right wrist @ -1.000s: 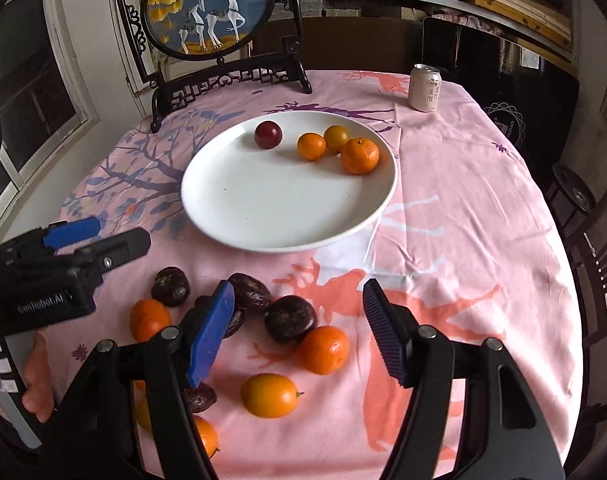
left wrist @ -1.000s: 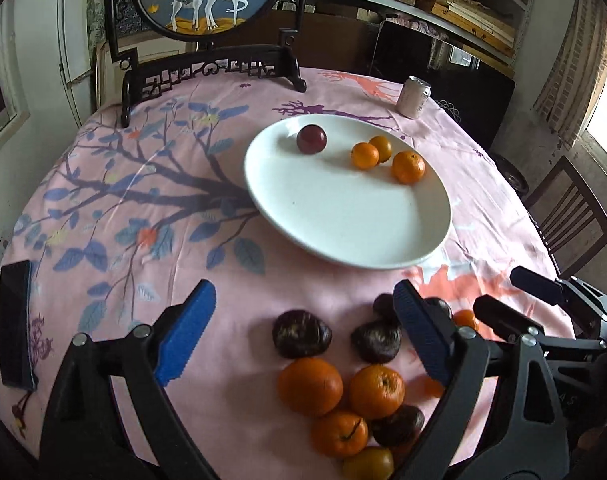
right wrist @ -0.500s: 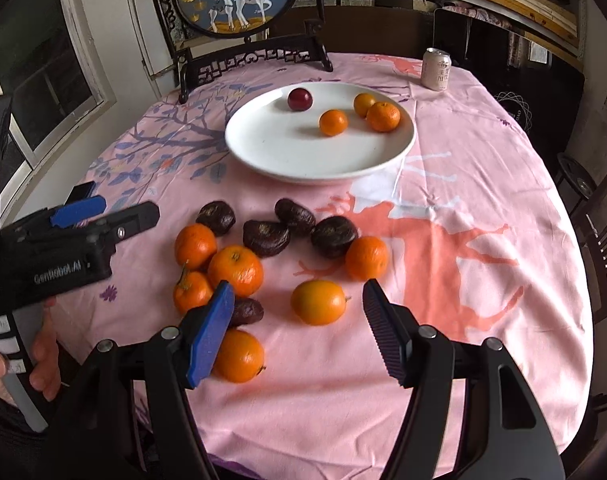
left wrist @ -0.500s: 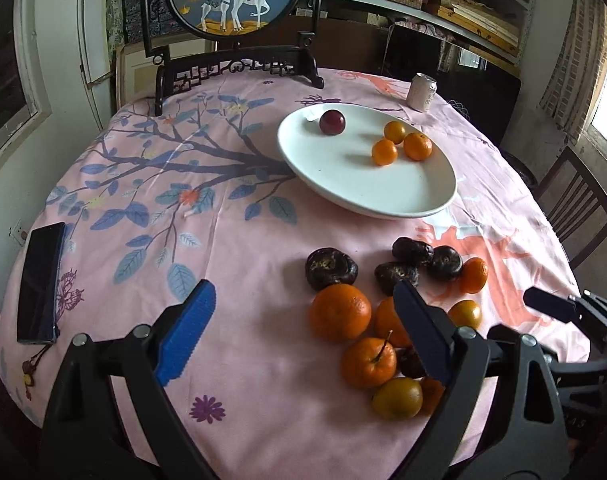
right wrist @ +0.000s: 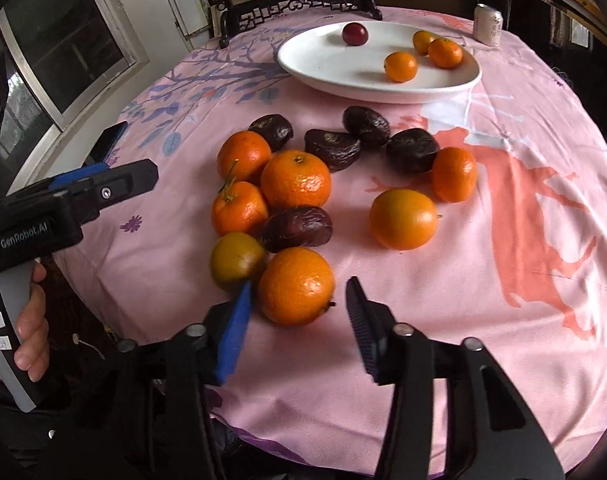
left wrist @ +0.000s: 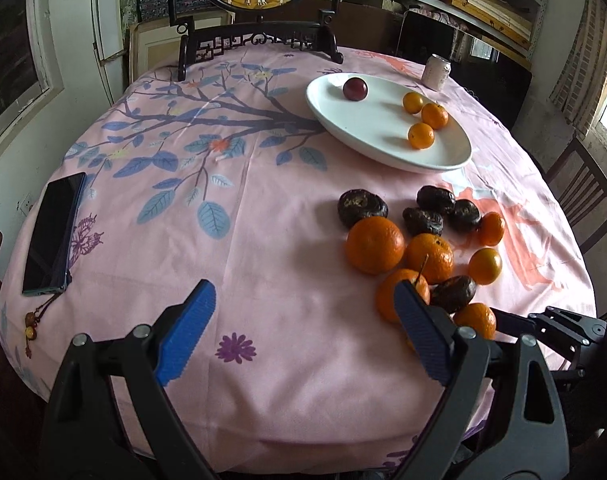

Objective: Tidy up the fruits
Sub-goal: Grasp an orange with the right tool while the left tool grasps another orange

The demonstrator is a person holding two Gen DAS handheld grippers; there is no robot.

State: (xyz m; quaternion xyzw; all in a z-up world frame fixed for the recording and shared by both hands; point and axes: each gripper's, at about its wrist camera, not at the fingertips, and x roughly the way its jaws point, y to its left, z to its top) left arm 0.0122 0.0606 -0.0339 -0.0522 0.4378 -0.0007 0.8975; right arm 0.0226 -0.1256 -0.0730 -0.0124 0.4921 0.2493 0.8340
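At the worktop's [right wrist: 523, 340] near edge, the right gripper [right wrist: 299, 320] is closing around the nearest mandarin [right wrist: 296, 286], pads flanking it but not yet pressing. Remaining loose fruit lies toward 12 o'clock, short of the white plate [right wrist: 327, 68], the likely destination. At 9 o'clock, the left gripper [left wrist: 301, 326] hovers released and empty.

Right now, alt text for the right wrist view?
The right gripper is closing its blue and black fingers around a round orange mandarin at the near edge of a pink floral tablecloth, not yet pressing it. Beyond lie more mandarins and wrinkled dark purple fruits, then a white oval plate holding four fruits.
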